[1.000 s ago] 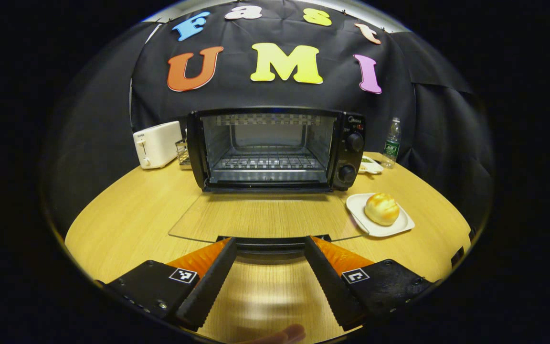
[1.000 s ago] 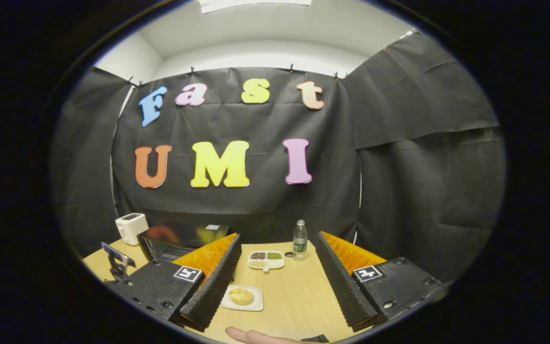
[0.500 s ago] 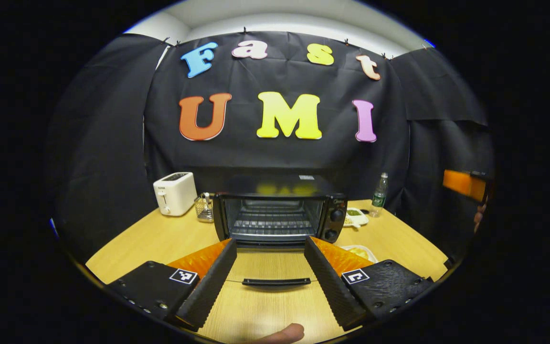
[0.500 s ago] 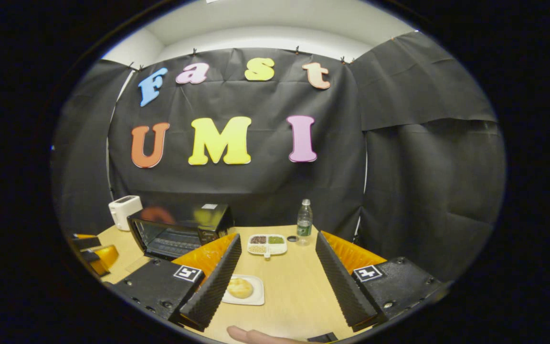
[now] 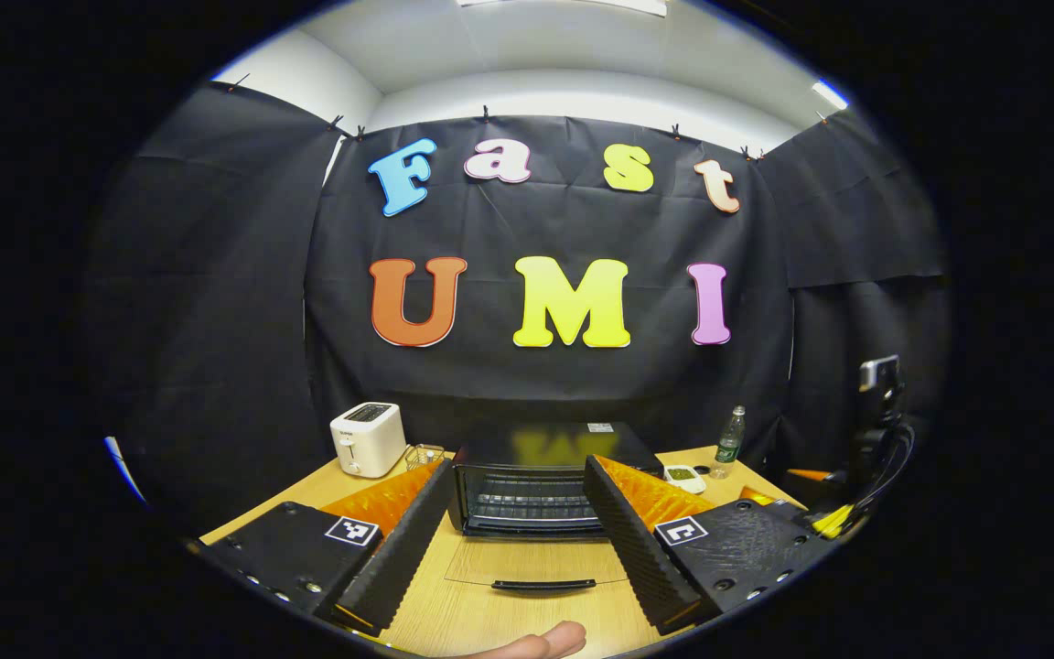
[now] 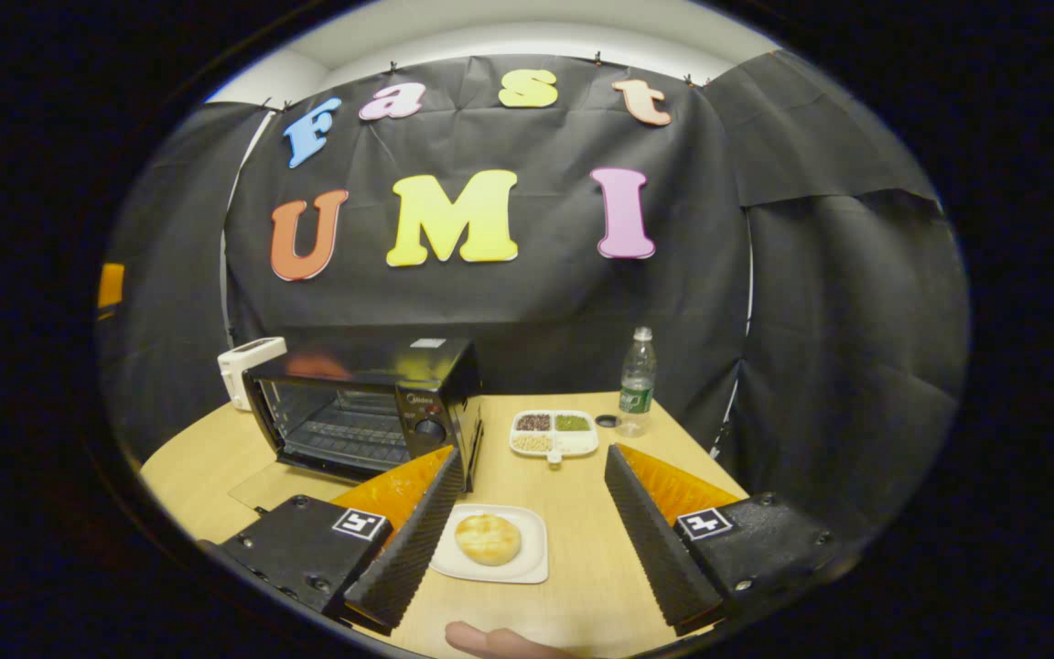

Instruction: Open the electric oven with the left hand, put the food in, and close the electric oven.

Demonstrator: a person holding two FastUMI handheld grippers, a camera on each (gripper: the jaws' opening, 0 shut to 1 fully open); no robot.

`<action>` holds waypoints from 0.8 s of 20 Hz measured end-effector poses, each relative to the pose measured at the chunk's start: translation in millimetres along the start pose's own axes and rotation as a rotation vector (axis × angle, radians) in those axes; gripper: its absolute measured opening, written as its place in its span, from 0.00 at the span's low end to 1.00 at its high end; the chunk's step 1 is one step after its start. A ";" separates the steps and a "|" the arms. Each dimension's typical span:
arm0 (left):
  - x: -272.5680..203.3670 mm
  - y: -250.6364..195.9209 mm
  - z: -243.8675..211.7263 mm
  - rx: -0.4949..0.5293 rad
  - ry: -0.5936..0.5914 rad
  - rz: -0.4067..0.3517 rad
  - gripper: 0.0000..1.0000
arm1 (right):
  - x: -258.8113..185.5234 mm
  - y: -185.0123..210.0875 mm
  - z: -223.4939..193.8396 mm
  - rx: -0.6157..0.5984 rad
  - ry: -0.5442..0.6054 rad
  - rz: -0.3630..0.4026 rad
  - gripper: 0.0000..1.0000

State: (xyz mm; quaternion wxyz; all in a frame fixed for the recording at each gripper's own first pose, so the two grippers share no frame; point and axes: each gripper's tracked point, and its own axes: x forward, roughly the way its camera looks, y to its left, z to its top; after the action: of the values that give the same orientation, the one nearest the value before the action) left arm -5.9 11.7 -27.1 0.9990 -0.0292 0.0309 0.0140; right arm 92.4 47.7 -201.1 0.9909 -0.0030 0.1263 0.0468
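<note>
The black electric oven (image 5: 536, 476) (image 6: 371, 403) stands on the wooden table with its glass door (image 5: 536, 563) folded flat toward me and the wire rack inside bare. A round bread bun (image 6: 488, 537) lies on a white plate (image 6: 527, 563) in front of the oven's right side. My left gripper (image 5: 513, 540) is open, back from and above the door's handle (image 5: 543, 584), holding nothing. My right gripper (image 6: 527, 513) is open too, hovering above the table just short of the bun's plate. In the left gripper view the right gripper's body (image 5: 875, 430) shows far right.
A white toaster (image 5: 367, 437) and a small wire basket (image 5: 424, 454) stand left of the oven. A divided dish of grains (image 6: 553, 432) and a water bottle (image 6: 637, 380) sit behind the plate, near the table's far right edge.
My left gripper has let go of the door handle and drawn back and up from the oven. The right gripper has dropped and moved closer to the bun's plate.
</note>
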 end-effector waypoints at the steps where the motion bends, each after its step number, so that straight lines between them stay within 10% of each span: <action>1: -2.4 1.7 3.1 0.004 -0.010 0.010 0.94 | 11.6 2.8 -12.7 0.016 0.026 0.005 0.97; 16: -15.8 18.4 -4.9 0.041 -0.004 0.053 0.94 | 95.6 42.4 -148.5 0.021 0.322 0.088 1.00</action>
State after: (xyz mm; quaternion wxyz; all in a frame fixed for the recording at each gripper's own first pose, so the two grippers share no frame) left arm -22.6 29.4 -32.0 0.9987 -0.0081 0.0301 0.0399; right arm 143.5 96.1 -368.5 0.9548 0.0056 0.2840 0.0879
